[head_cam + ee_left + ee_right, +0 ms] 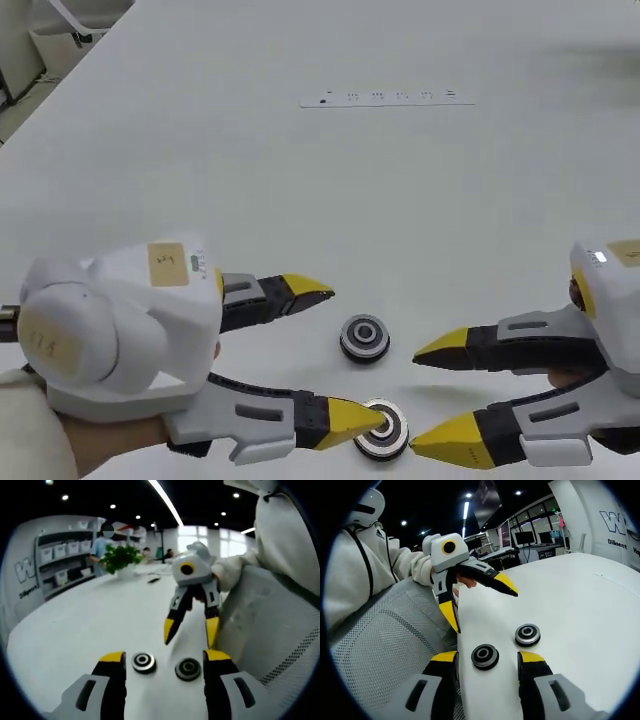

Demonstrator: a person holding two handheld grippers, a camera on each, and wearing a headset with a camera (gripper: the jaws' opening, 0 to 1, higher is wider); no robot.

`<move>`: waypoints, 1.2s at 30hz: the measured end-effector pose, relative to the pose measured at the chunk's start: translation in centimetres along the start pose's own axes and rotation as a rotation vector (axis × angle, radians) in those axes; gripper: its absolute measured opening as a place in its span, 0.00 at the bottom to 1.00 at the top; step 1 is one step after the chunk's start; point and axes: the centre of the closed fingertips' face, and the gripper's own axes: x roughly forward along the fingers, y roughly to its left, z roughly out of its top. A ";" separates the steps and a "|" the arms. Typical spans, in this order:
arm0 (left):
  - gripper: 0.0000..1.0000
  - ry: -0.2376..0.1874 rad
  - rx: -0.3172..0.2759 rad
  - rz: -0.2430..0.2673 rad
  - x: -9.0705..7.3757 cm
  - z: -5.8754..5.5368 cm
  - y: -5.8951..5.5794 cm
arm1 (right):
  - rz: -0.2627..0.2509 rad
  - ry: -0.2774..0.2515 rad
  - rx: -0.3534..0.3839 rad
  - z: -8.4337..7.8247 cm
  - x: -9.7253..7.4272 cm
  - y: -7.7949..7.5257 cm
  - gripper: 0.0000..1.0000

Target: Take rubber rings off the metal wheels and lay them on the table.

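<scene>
Head view: two metal wheels lie flat on the white table [420,180], a far wheel [364,337] and a near wheel [383,428]. The left gripper [347,357] has wide, empty jaws, its near tip at the near wheel. The right gripper [417,397] faces it, jaws wide and empty. Left gripper view: both wheels sit between the jaw tips. Right gripper view: the near wheel sits between the tips, the far wheel just beyond.

Open table [420,200] beyond, two wheels [364,337] near together, gap between
</scene>
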 end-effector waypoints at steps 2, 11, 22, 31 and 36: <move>0.61 0.000 0.003 -0.003 0.0 -0.1 0.0 | -0.001 -0.004 0.002 0.0 0.0 0.0 0.44; 0.52 -0.008 0.006 -0.020 0.4 -0.4 -0.2 | -0.006 0.014 -0.014 -0.6 0.3 -0.3 0.42; 0.39 0.013 0.039 -0.090 1.5 -1.3 -2.1 | -0.003 0.036 -0.049 -1.1 1.0 -0.3 0.38; 0.29 0.048 0.075 -0.146 2.7 -2.6 -3.4 | 0.022 0.072 -0.093 -1.8 1.5 0.2 0.33; 0.23 0.057 0.055 -0.158 2.8 -3.1 -3.6 | 0.033 0.097 -0.122 -2.4 1.8 0.5 0.28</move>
